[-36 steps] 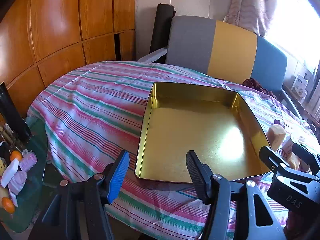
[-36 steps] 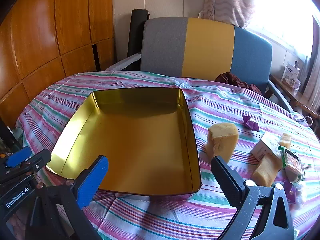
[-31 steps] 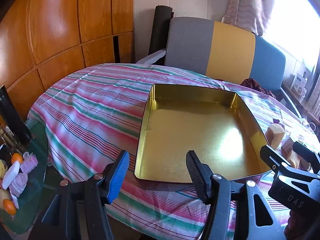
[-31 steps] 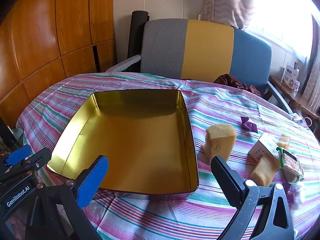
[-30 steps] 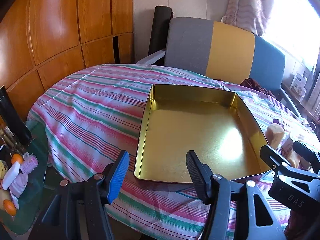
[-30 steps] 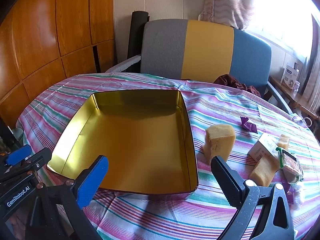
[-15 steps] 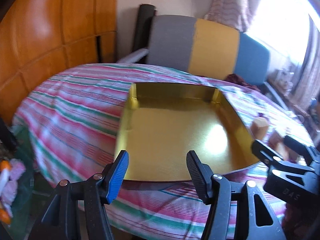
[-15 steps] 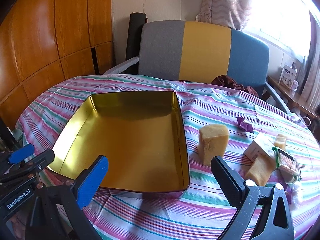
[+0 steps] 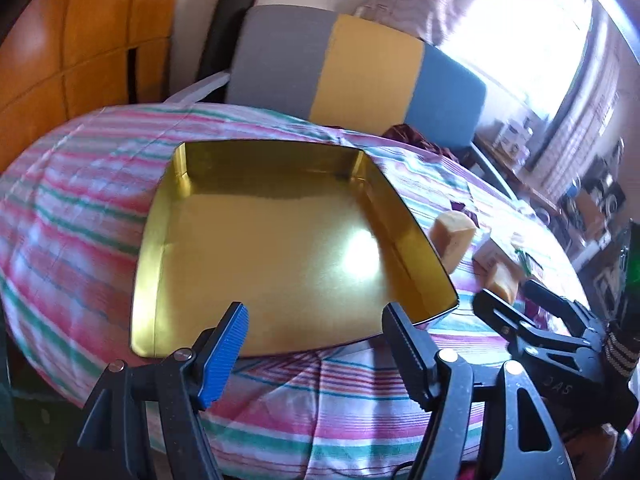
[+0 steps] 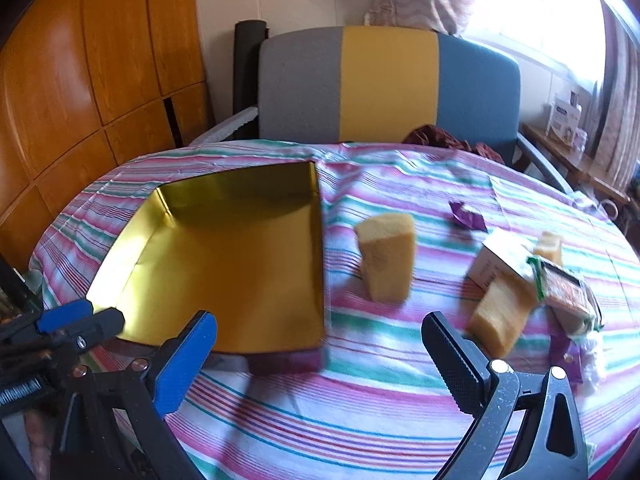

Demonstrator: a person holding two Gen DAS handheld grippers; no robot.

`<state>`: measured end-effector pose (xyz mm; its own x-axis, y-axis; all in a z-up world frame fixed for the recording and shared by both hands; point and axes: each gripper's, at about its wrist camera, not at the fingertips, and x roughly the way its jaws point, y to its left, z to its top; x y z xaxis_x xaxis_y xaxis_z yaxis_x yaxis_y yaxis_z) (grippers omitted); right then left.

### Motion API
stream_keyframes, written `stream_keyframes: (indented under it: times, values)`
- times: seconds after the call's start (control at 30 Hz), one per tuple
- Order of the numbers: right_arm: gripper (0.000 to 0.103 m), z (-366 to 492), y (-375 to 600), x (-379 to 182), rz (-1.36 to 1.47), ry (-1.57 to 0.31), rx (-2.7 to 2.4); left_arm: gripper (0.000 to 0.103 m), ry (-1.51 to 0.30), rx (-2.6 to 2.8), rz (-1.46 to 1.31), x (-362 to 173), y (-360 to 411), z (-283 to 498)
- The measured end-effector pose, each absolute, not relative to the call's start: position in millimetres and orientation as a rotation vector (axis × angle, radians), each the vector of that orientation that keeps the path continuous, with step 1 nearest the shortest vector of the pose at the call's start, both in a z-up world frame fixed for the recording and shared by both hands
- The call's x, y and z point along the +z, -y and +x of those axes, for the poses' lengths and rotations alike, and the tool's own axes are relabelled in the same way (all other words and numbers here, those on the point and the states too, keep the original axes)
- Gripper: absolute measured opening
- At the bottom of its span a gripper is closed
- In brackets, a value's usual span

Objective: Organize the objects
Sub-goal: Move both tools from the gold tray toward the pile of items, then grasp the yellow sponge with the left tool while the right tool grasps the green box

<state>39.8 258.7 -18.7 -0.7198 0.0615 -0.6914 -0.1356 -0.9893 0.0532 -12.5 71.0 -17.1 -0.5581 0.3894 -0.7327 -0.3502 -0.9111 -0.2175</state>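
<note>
An empty gold metal tray (image 9: 152, 248) (image 10: 322, 264) lies on the striped tablecloth. To its right stand a tall yellow cheese block (image 10: 386, 256) (image 9: 454, 238), a smaller cheese wedge (image 10: 500, 316) (image 9: 502, 286), a white box (image 10: 496, 262), a small cheese cube (image 10: 549, 246) and a wrapped packet (image 10: 566, 290). My left gripper (image 9: 316, 328) is open and empty at the tray's near edge. My right gripper (image 10: 320, 344) is open and empty, in front of the tray's right corner and the cheese block.
A purple wrapper (image 10: 466, 216) lies behind the cheese. A grey, yellow and blue chair (image 10: 384, 84) stands behind the round table, with dark red cloth (image 10: 444, 138) on it. Wood panelling (image 10: 92, 80) is at the left. The table edge curves close in front.
Both grippers have swung to the right: the tray now sits further left in both views and the cheese pieces are nearer the centre. Neither gripper's jaws have changed.
</note>
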Motion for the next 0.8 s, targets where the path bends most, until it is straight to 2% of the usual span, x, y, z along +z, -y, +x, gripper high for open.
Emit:
stream_keyframes:
  times: [0.43,0.63,0.8]
  values:
    - [0.103,104,-385,-22,-1.163,-0.249,2.582,0.069,-0.215,2.164,-1.074,14,-196,-43]
    - [0.103,125,-423,-18,-1.142,-0.303,2.506,0.071,-0.418,2.048,-1.075,-1,-262,-69]
    - [0.103,135,-435,-14,-1.242,-0.277,2.532,0.075,-0.507,1.99,-1.139,-28,-294,-90]
